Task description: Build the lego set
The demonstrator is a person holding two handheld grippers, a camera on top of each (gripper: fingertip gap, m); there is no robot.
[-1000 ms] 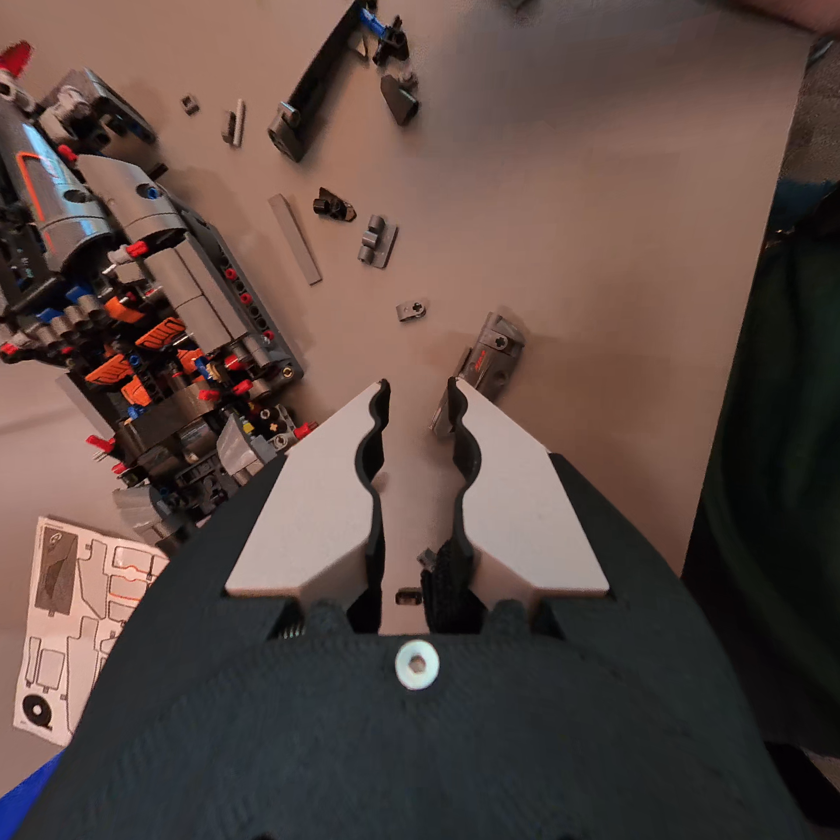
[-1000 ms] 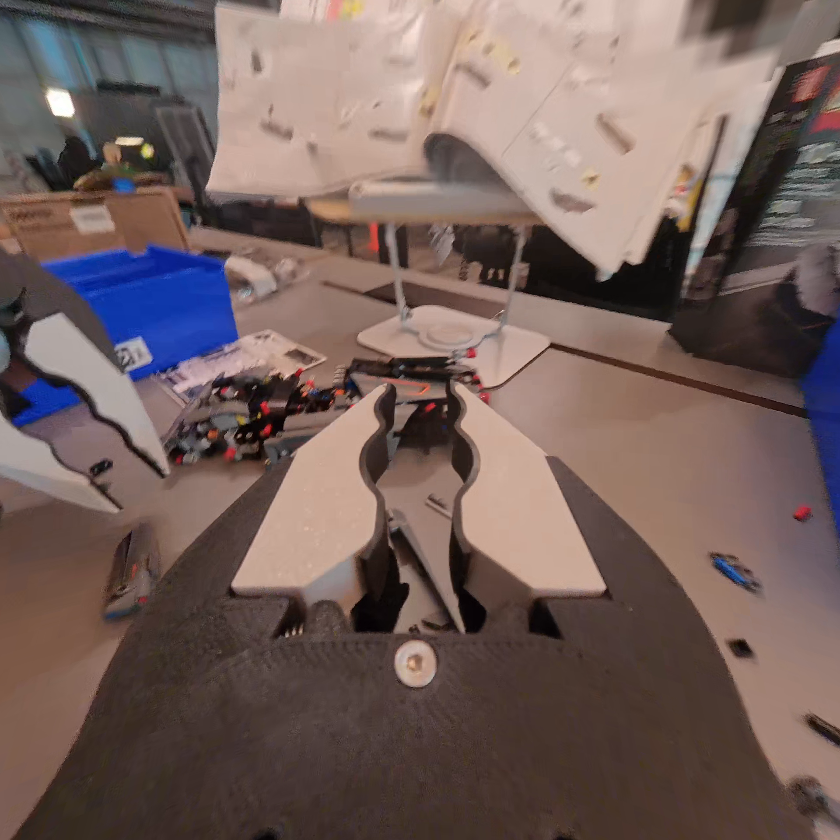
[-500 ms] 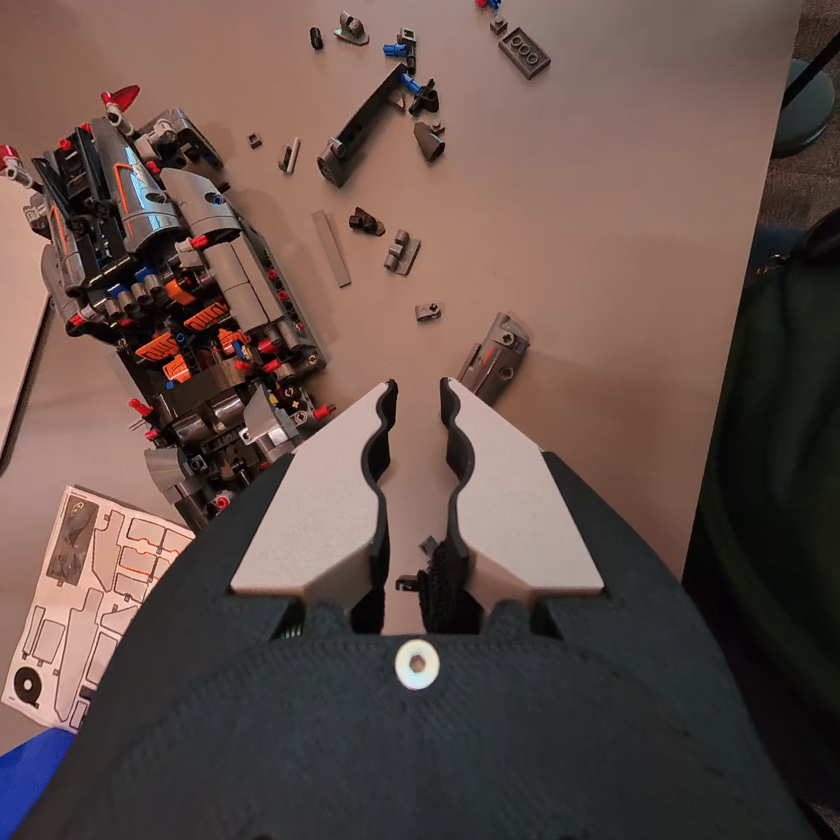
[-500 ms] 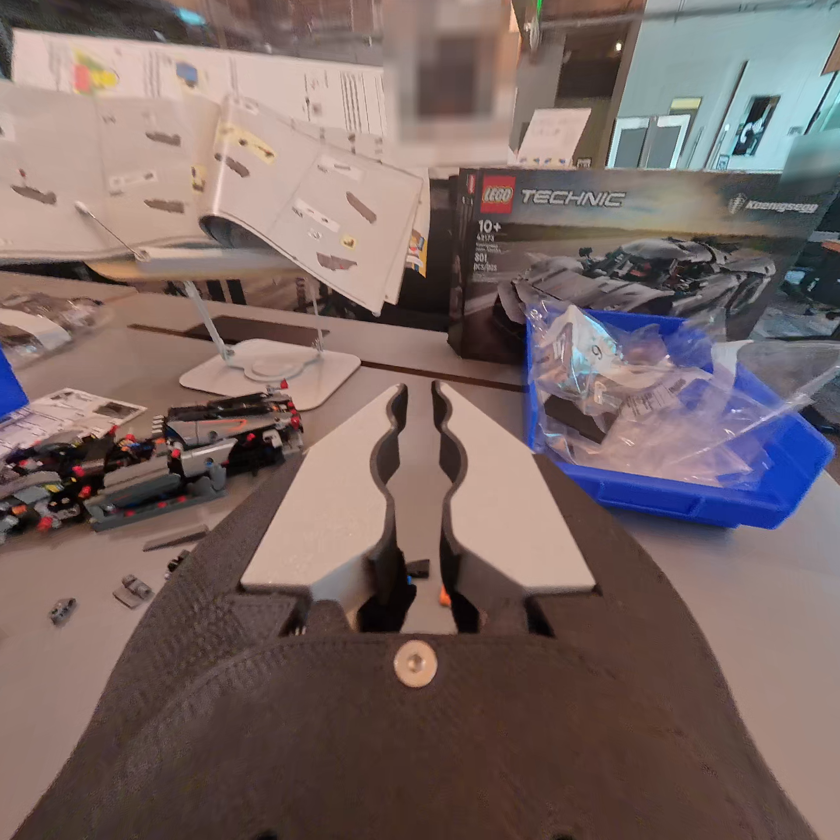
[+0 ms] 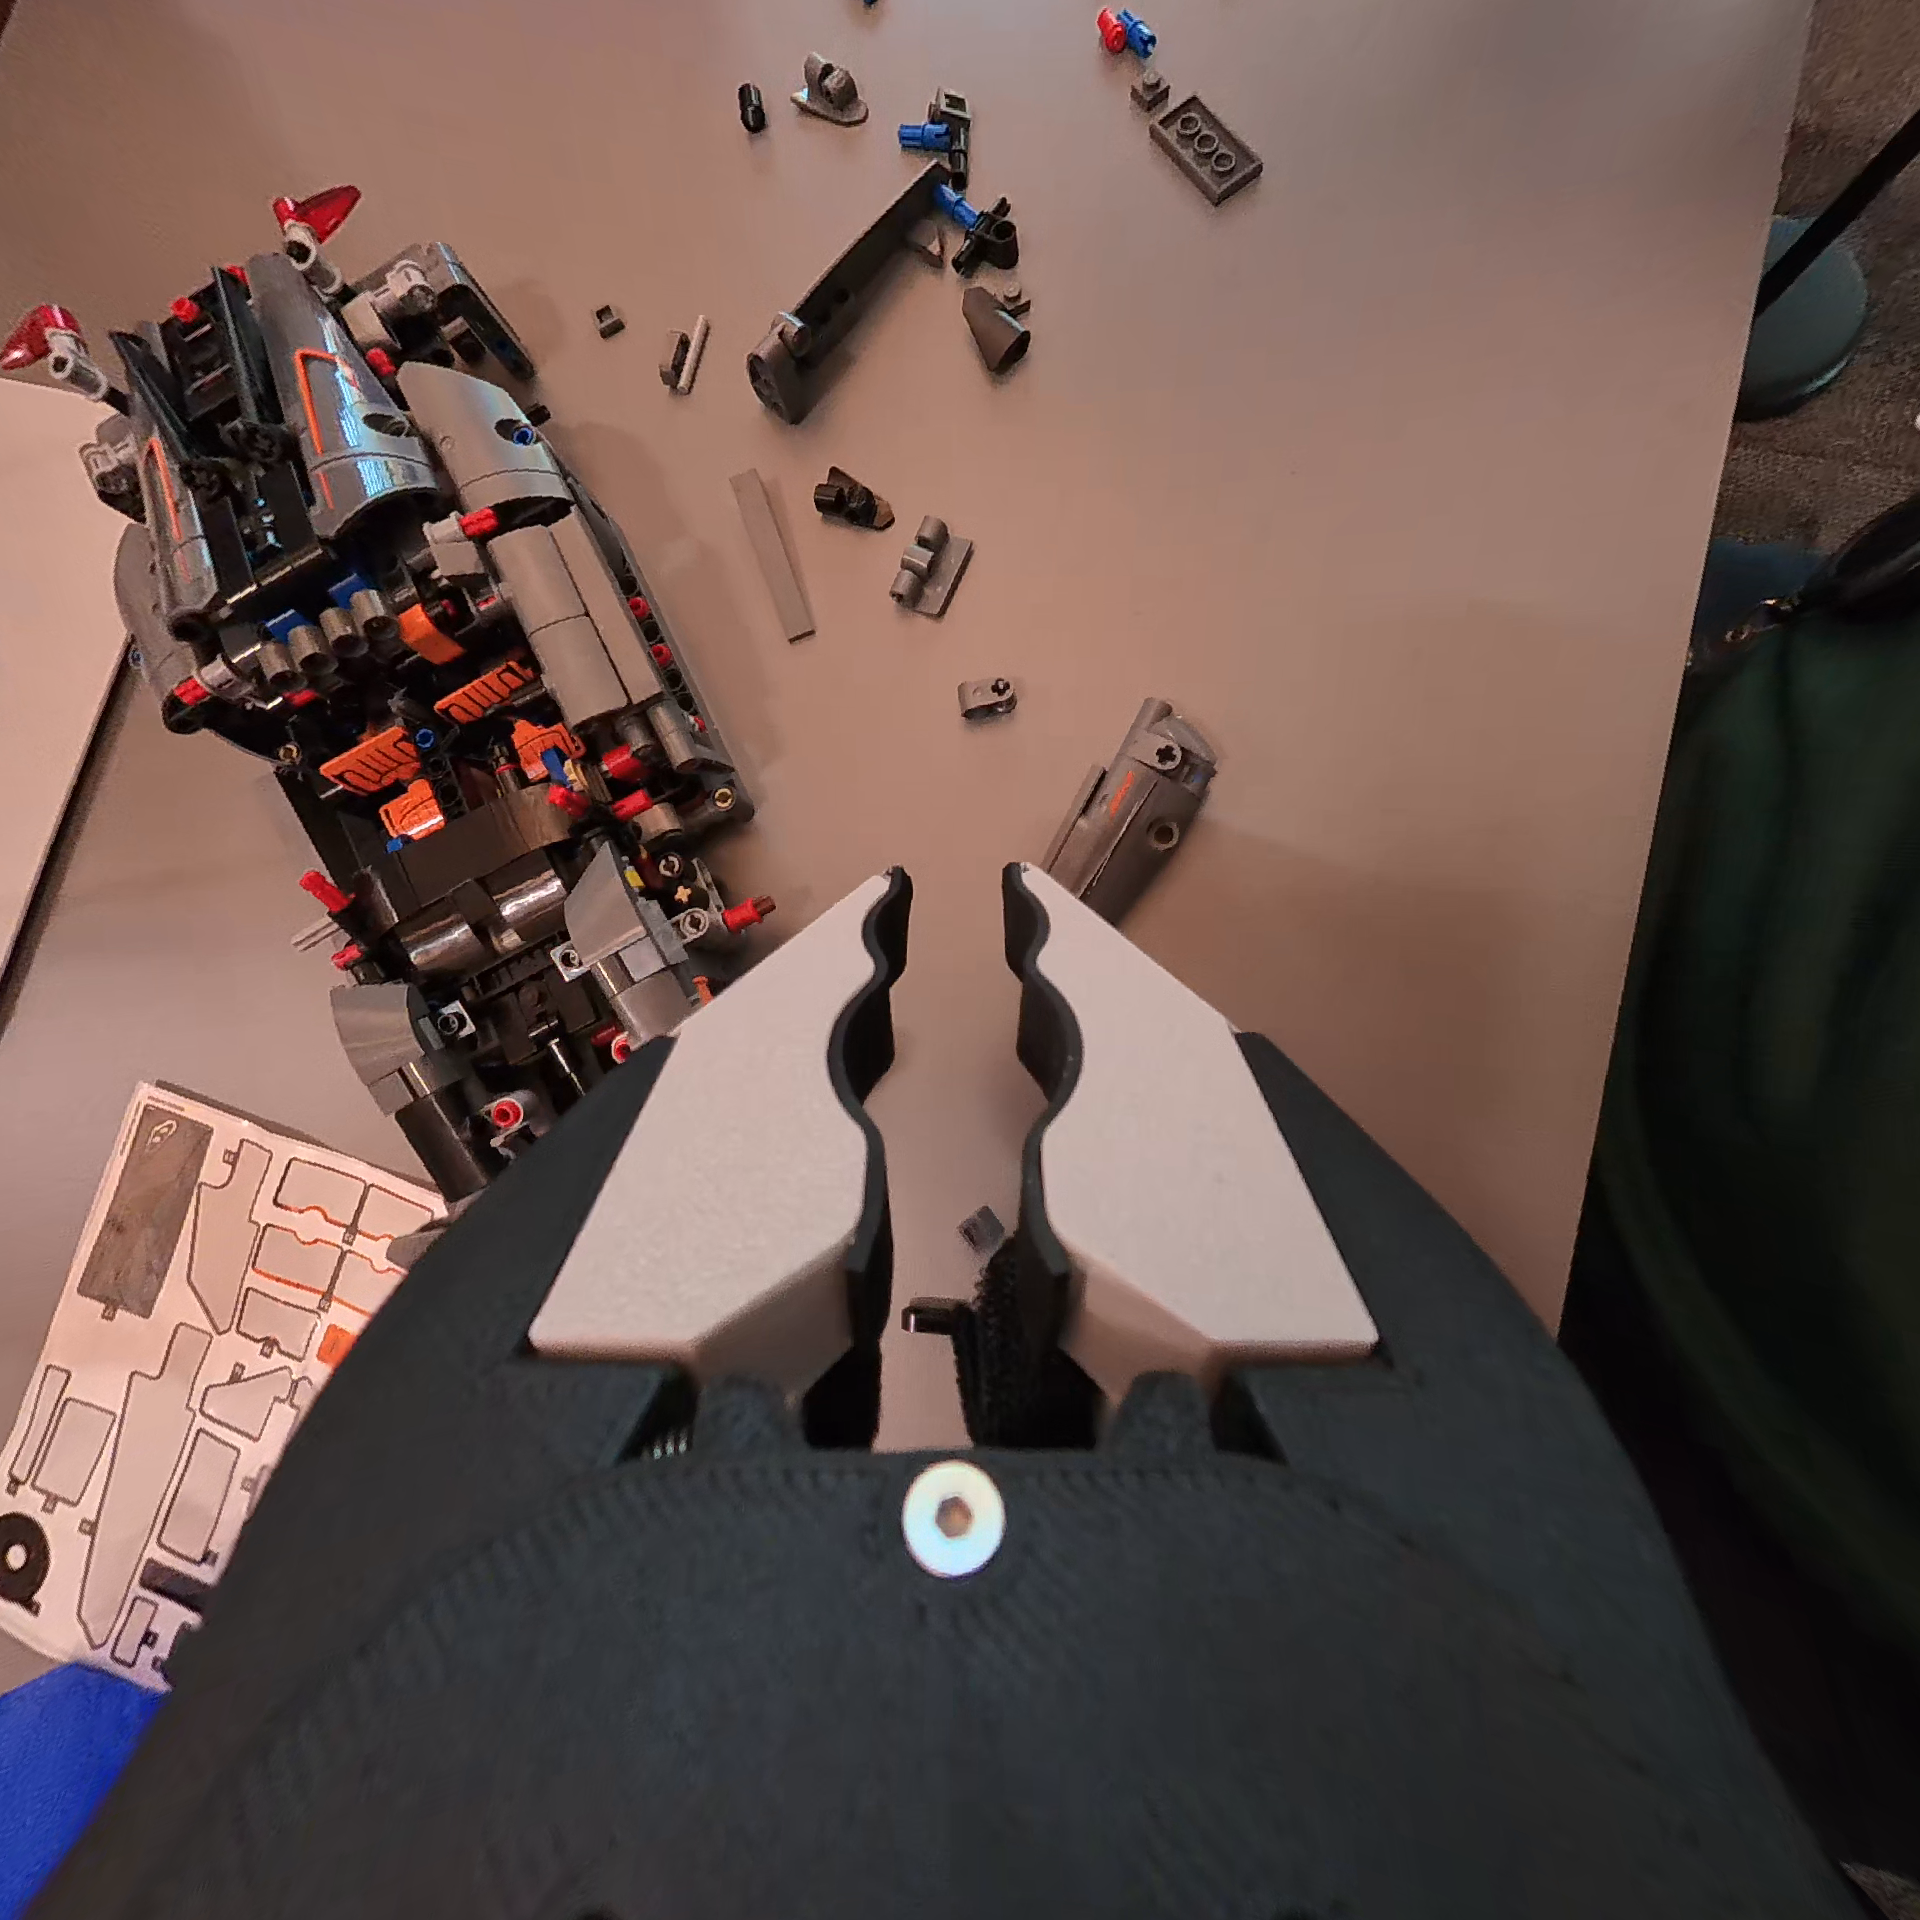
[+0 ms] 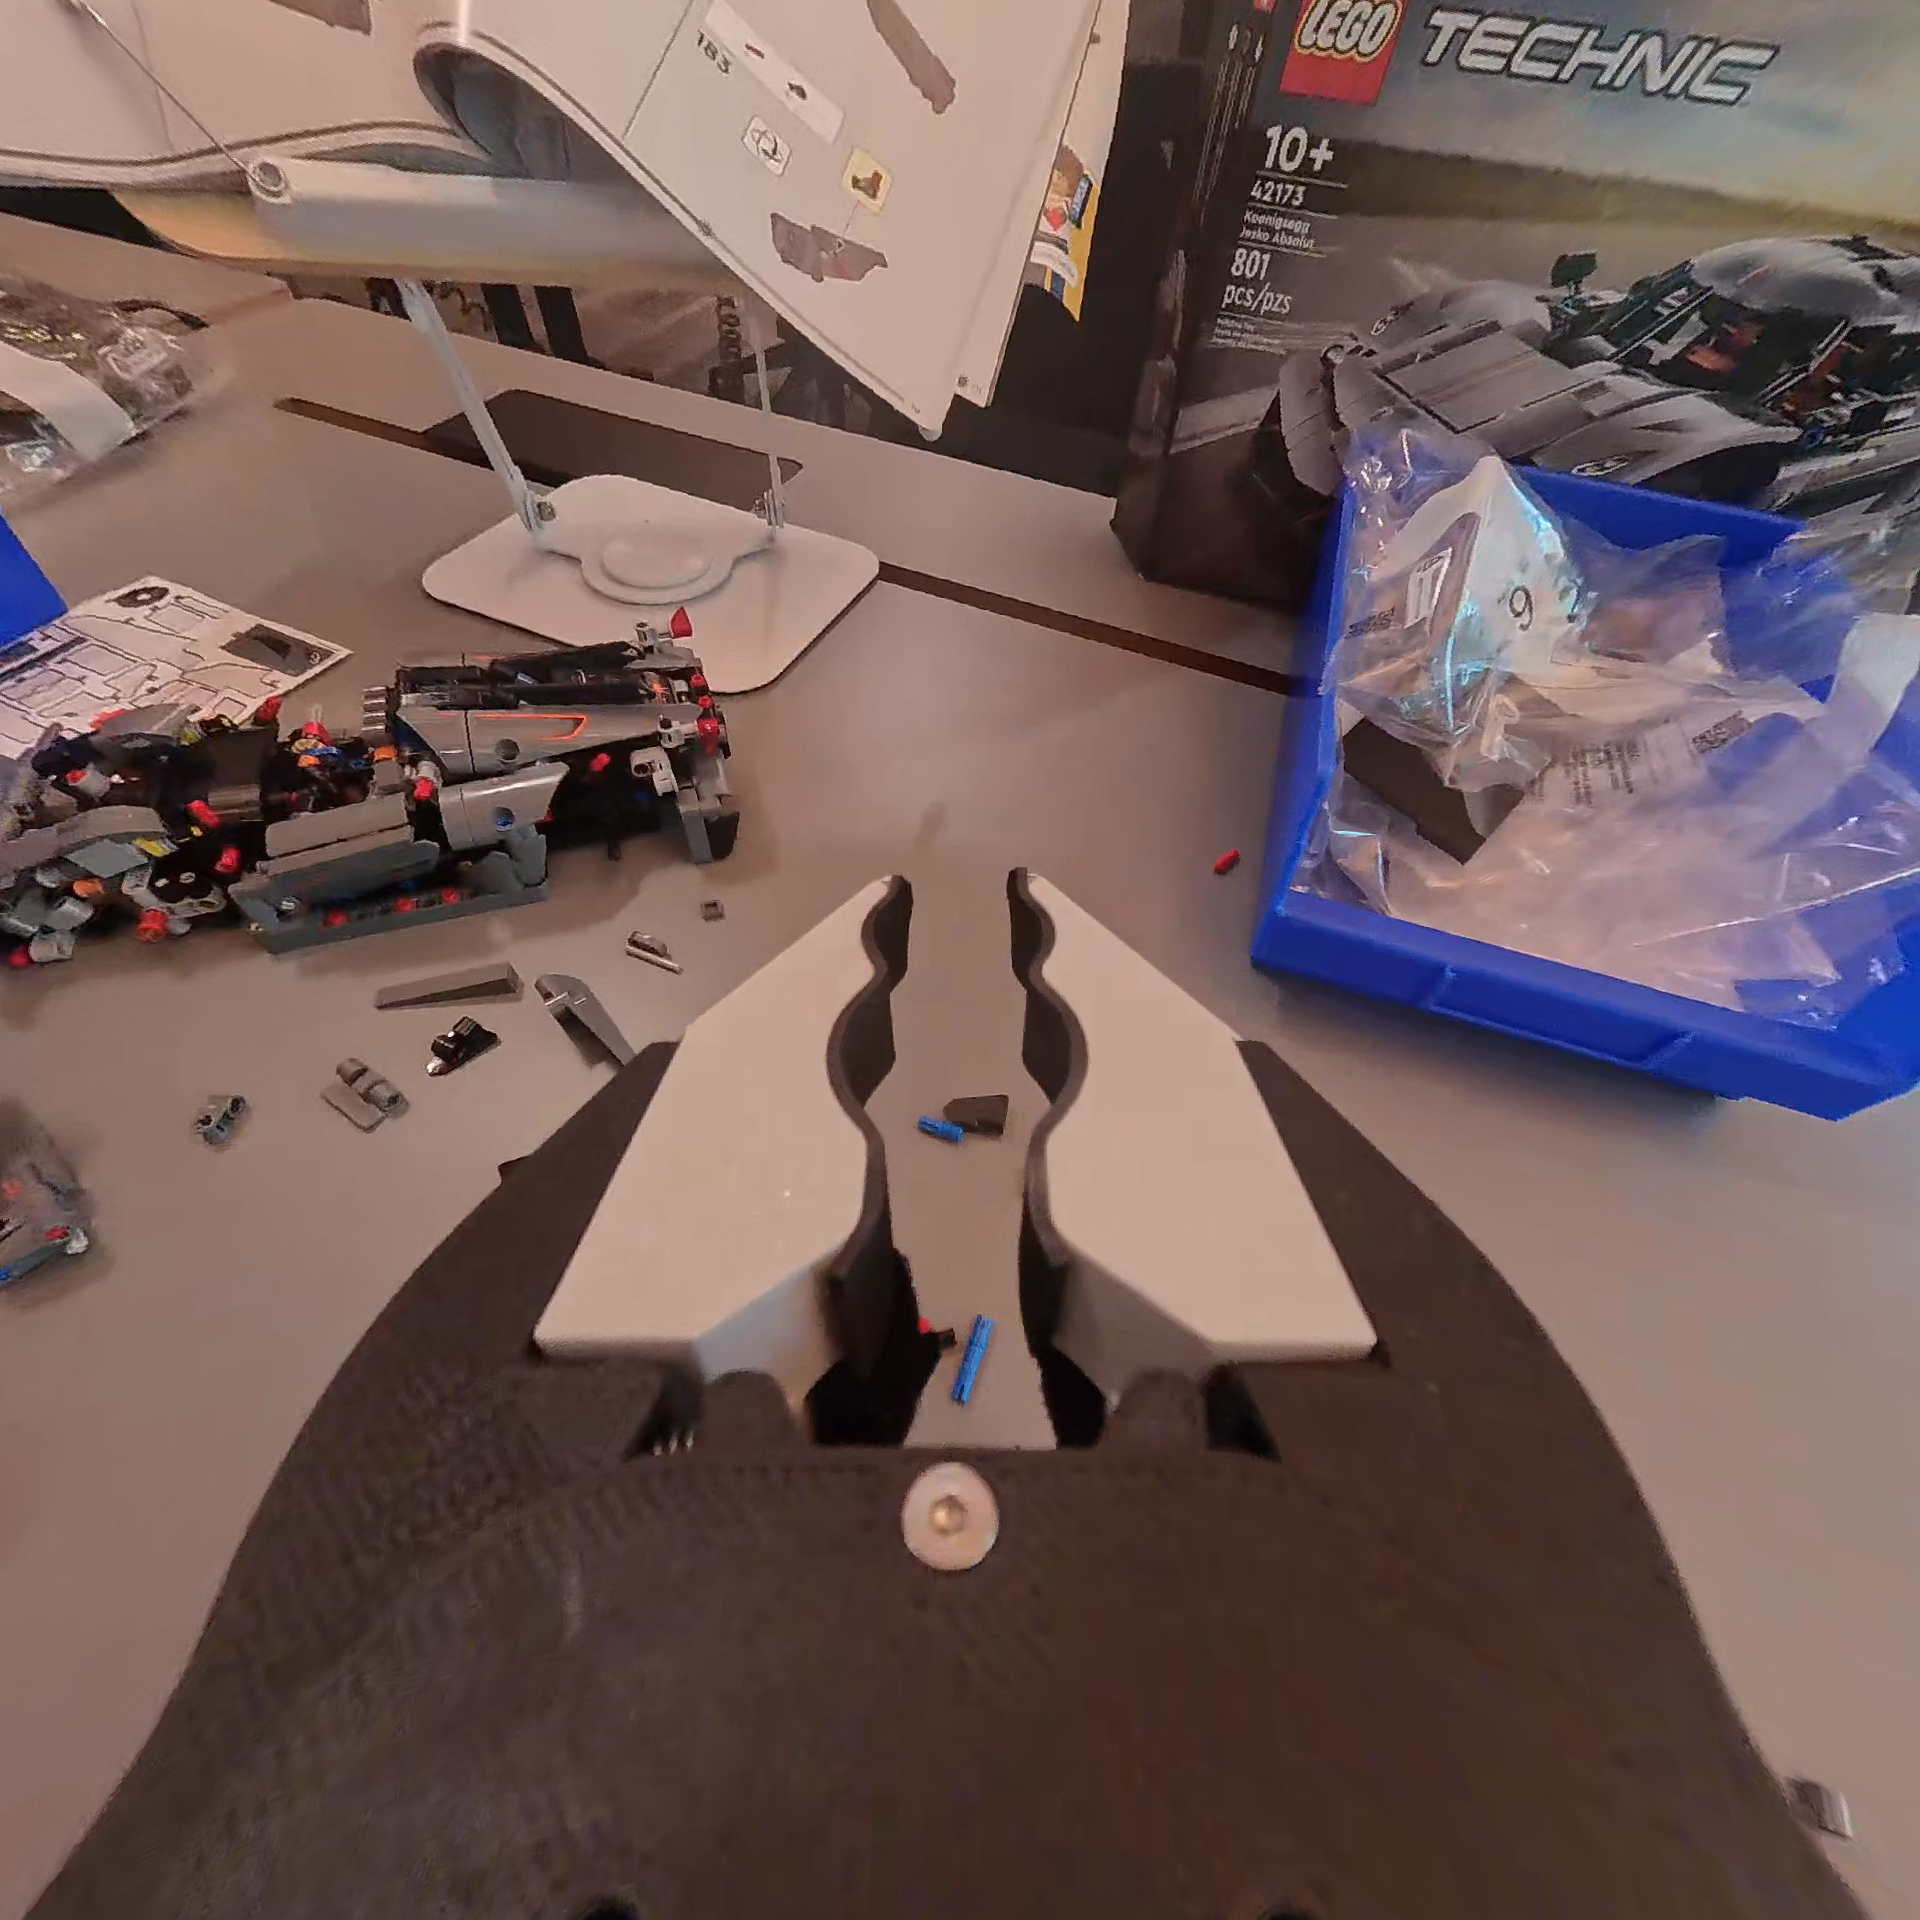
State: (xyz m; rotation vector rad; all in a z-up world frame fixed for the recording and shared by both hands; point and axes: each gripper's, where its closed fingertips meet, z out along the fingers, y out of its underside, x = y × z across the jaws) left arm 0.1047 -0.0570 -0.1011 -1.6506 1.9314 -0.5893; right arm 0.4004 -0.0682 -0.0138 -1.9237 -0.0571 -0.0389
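Smooth grey-beige table (image 5: 1351, 540), its edge running down the right. Beyond the edge, mottled grey carpet floor (image 5: 1860, 135). Across the tabletop, a dark seam (image 6: 1081, 623).

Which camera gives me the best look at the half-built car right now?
Left wrist view: it looks straight down on the car, showing nearly its full length, with only the near end behind the left gripper. Right wrist view shows the car low from the side, cut off at the frame's edge.

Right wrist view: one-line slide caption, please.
Open right gripper hovers over loose pins, half-built car left, blue bin of bags right.
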